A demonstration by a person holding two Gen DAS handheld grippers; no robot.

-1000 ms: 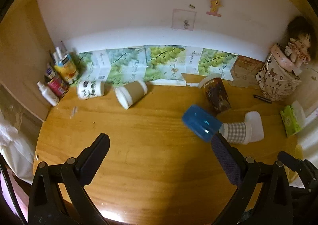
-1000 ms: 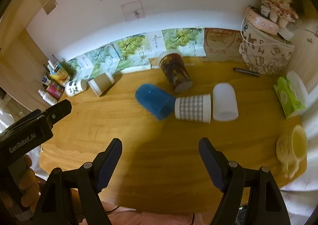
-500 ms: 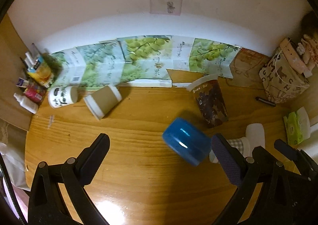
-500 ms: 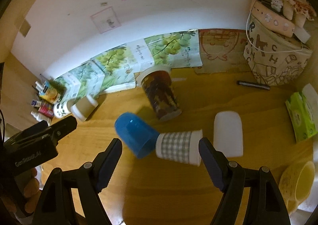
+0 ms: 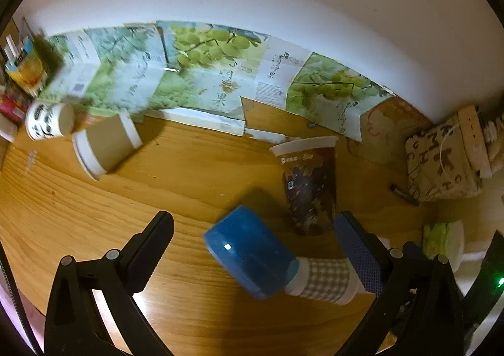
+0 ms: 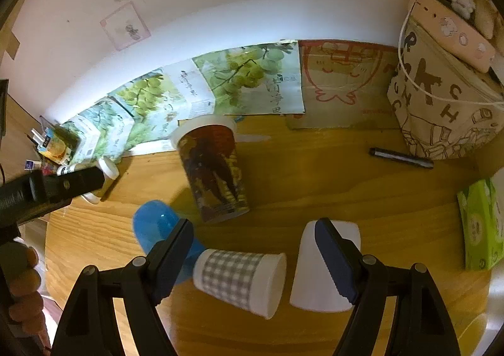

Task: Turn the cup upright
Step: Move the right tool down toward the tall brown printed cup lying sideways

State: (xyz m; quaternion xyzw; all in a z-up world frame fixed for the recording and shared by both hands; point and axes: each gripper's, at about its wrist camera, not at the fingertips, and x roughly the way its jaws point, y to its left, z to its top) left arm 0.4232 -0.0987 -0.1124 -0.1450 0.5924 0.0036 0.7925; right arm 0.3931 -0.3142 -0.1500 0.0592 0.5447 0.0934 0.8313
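Several cups lie on their sides on the wooden table (image 5: 195, 186). A blue plastic cup (image 5: 250, 258) lies between the fingers of my open left gripper (image 5: 255, 245), its mouth against a checked paper cup (image 5: 324, 277). A dark printed cup (image 5: 310, 186) lies just beyond. In the right wrist view my open right gripper (image 6: 255, 253) hangs above the checked cup (image 6: 241, 280), with the blue cup (image 6: 157, 227) behind its left finger, a white cup (image 6: 321, 274) behind its right finger, and the dark cup (image 6: 212, 170) ahead.
A brown paper cup (image 5: 105, 145) and a white patterned cup (image 5: 47, 120) lie at the far left. Grape-print boxes (image 5: 201, 79) line the wall. A lettered bag (image 6: 441, 104), a pen (image 6: 400, 157) and a green tissue pack (image 6: 480, 223) are at the right.
Both grippers have moved forward and down toward the cluster of cups. The blue cup now sits between the left fingers and the checked cup under the right gripper. Both stay open.
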